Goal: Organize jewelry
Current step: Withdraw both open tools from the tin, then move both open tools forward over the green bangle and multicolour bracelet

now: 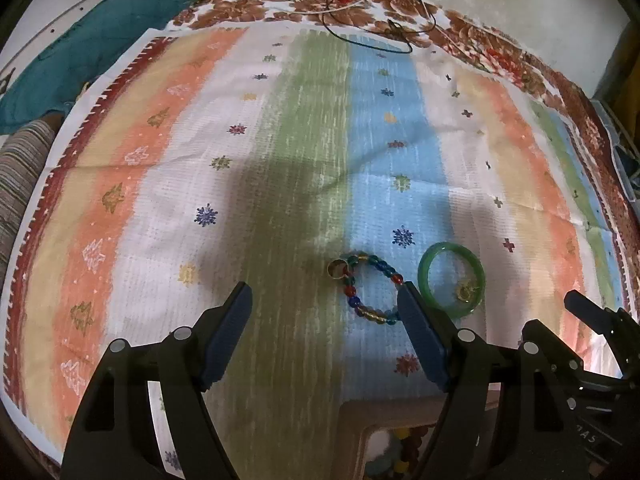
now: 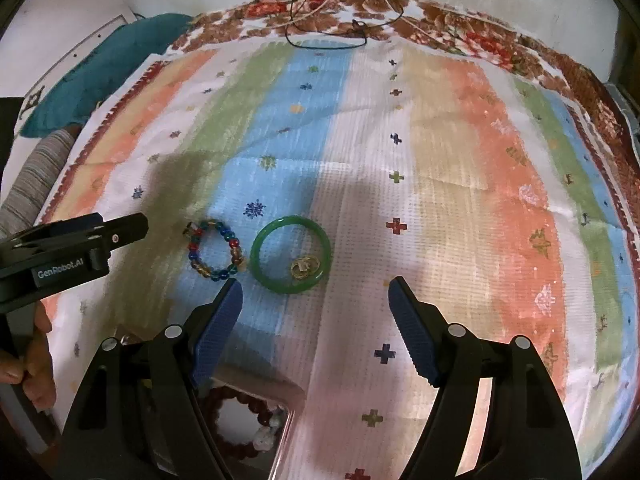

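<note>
The beaded bracelet (image 2: pixel 214 250) lies flat on the striped cloth (image 2: pixel 440 160), the green bangle (image 2: pixel 291 254) just beside it ringing a small gold piece (image 2: pixel 304 267), perhaps a pendant. A box (image 1: pixel 360 432) is cut off below. Both the left gripper (image 1: pixel 325 312) and right gripper (image 2: pixel 316 304) gape wide, empty.
</note>
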Tool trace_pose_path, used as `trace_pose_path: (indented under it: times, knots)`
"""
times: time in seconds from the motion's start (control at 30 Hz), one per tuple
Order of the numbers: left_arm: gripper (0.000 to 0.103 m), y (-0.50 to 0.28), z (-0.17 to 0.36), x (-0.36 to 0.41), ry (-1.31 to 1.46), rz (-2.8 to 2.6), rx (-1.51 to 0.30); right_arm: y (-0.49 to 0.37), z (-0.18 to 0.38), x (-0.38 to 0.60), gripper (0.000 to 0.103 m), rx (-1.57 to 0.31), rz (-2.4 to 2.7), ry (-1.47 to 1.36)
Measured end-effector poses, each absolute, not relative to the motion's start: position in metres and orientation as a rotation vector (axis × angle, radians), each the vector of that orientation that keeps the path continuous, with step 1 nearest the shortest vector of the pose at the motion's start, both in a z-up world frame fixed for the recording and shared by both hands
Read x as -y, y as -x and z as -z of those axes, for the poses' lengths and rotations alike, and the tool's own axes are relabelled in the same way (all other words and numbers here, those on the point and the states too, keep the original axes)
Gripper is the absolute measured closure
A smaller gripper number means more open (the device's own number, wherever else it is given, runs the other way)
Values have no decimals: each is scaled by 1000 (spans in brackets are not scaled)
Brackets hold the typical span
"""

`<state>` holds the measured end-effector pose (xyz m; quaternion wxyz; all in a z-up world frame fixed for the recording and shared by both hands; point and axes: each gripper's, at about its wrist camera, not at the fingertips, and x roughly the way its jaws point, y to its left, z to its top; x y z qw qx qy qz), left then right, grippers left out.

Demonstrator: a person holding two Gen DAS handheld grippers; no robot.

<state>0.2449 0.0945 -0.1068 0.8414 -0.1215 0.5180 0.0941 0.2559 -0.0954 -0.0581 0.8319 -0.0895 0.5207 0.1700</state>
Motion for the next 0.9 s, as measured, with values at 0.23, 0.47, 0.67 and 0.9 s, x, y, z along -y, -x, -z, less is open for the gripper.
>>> trace_pose_path:
  times: [0.23, 0.47, 0.67, 0.9]
  knots:
    - [28, -254, 119, -99, 278, -193, -1110, -266, 67, 92, 28, -1120, -351, 198]
    - [28, -264, 132, -104, 291, -180, -1124, -276, 76, 92, 28, -1119, -328, 204]
    - [29, -274, 140, -103, 291, -147, -1134, -288, 90, 91, 28, -1152, -324, 196]
    - [30, -285, 151, -104, 275, -142, -1160, -298, 100, 84, 28, -1147, -302, 253]
